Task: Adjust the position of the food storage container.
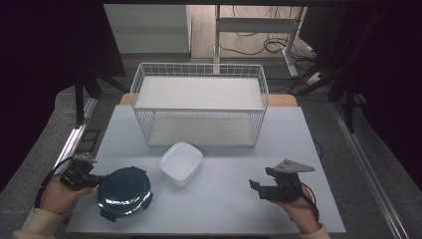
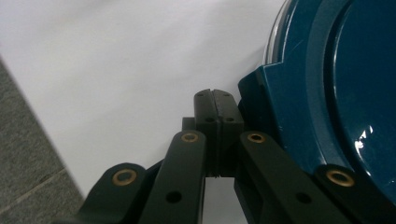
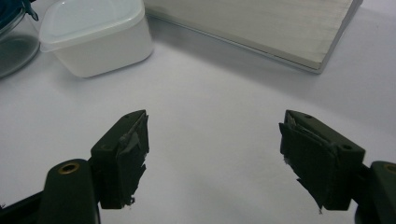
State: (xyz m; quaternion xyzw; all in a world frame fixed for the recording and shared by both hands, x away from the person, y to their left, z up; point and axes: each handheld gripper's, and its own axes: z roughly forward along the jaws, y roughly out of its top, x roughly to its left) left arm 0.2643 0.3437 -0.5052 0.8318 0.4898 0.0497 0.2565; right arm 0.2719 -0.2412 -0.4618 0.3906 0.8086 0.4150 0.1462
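Teal-lidded round container (image 1: 123, 192) sits just beside the left gripper (image 1: 94, 180), its jaws pressed together empty; right gripper (image 1: 260, 185) hovers spread wide, empty

2 black tools (image 1: 97, 180) (image 1: 260, 188), brass rivets, trailing black cables; cream sleeves (image 1: 37, 225)

The lidded round container (image 1: 124, 191) is set front-left on the surface (image 1: 234, 199) — the square tub (image 1: 181, 162) just right, the wire basket (image 1: 199, 102) behind.
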